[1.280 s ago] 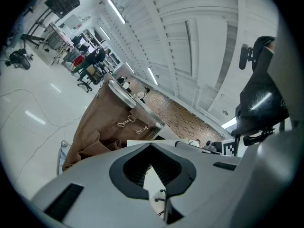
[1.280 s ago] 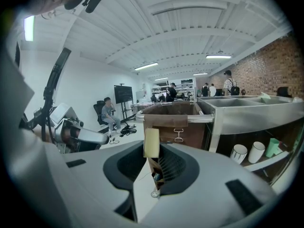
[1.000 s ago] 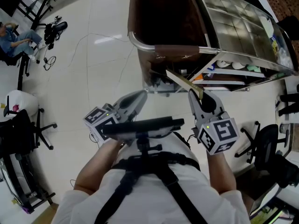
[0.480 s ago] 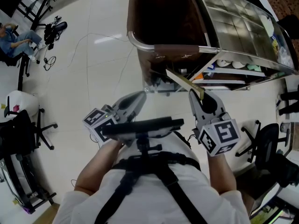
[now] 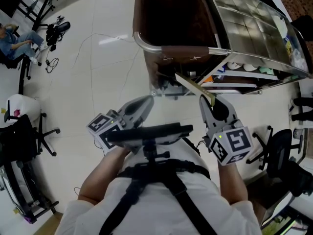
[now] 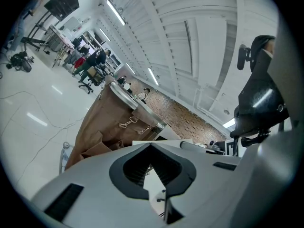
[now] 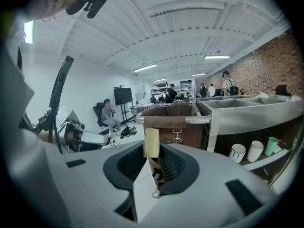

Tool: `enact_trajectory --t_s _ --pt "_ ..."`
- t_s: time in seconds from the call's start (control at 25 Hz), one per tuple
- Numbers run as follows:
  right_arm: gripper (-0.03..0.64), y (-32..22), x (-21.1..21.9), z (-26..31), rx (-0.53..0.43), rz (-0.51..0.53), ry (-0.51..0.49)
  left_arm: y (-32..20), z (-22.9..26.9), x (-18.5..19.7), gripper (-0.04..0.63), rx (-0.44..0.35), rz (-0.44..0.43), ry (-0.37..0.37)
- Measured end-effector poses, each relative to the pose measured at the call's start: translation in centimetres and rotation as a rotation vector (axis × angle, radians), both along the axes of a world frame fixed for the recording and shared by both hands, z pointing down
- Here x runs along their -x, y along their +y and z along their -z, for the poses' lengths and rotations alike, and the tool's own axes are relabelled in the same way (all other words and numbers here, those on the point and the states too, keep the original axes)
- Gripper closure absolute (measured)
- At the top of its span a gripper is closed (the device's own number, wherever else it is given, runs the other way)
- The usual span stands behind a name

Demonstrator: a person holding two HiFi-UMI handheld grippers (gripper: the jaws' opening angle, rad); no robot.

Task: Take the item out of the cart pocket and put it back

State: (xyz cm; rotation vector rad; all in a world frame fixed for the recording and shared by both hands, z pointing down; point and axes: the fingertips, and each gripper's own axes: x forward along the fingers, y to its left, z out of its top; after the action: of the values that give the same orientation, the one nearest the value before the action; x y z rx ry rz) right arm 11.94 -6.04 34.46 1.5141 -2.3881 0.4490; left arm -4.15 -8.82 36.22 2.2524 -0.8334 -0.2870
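Below the cart pocket (image 5: 166, 78) at 12 o'clock | right gripper (image 5: 209, 101) partly closed on the flat item (image 5: 191, 85); left gripper (image 5: 149, 98) closed, empty | we align it edge-on, slide gently.

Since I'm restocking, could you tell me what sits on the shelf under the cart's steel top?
A white cup, a second white cup and a pale green cup stand on the white shelf; the cart's steel top hides anything farther back.
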Motion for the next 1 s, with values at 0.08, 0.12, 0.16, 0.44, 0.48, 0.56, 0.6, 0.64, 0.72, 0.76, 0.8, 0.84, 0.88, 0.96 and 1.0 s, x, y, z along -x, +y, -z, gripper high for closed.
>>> enact_trajectory --t_s 0.08,0.12,0.16,0.44,0.48,0.56,0.6,0.64,0.72,0.76,0.8,0.84,0.88,0.96,1.0 --pt "0.541 0.04 0.01 0.04 0.002 -0.002 0.001 0.01 0.02 0.09 0.601 0.001 0.002 0.003" --pt "0.541 0.03 0.02 0.05 0.002 -0.001 0.002 0.01 0.02 0.12 0.601 0.001 0.003 0.004" --pt "0.541 0.0 0.0 0.03 0.001 0.0 0.003 0.0 -0.01 0.12 0.601 0.001 0.004 0.004" --pt "0.541 -0.18 -0.06 -0.15 0.004 0.008 -0.003 -0.07 0.02 -0.06 0.601 -0.002 0.006 -0.001" --pt "0.541 -0.18 -0.06 -0.16 0.004 0.009 -0.004 -0.07 0.05 -0.06 0.601 -0.003 0.006 -0.001" --pt "0.541 -0.19 -0.1 -0.2 0.005 0.008 -0.006 -0.1 0.05 -0.06 0.601 -0.003 0.006 -0.003" --pt "0.541 -0.21 -0.12 -0.24 0.006 0.008 -0.006 -0.11 0.05 -0.07 0.601 -0.003 0.006 -0.004" --pt "0.541 -0.24 -0.15 -0.27 0.007 0.008 -0.005 -0.13 0.06 -0.1 0.601 -0.003 0.005 -0.005" --pt "0.541 -0.28 -0.19 -0.3 0.007 0.009 -0.004 -0.17 0.07 -0.18 0.601 -0.004 0.004 -0.004" --pt "0.541 -0.3 -0.19 -0.31 0.007 0.009 -0.004 -0.18 0.08 -0.22 0.601 -0.003 0.003 -0.004" --pt "0.541 -0.31 -0.19 -0.32 0.007 0.011 -0.004 -0.17 0.08 -0.25 0.601 -0.003 0.002 -0.004" --pt "0.541 -0.32 -0.17 -0.33 0.007 0.012 -0.004 -0.16 0.08 -0.27 0.601 -0.002 0.001 -0.005" --pt "0.541 -0.31 -0.16 -0.33 0.007 0.013 -0.004 -0.13 0.07 -0.28 0.601 -0.002 0.001 -0.005" --pt "0.541 -0.3 -0.17 -0.31 0.007 0.013 -0.003 -0.11 0.04 -0.26 0.601 -0.001 0.001 -0.006" --pt "0.541 -0.31 -0.17 -0.31 0.007 0.013 -0.003 -0.11 0.03 -0.25 0.601 -0.001 0.001 -0.006"
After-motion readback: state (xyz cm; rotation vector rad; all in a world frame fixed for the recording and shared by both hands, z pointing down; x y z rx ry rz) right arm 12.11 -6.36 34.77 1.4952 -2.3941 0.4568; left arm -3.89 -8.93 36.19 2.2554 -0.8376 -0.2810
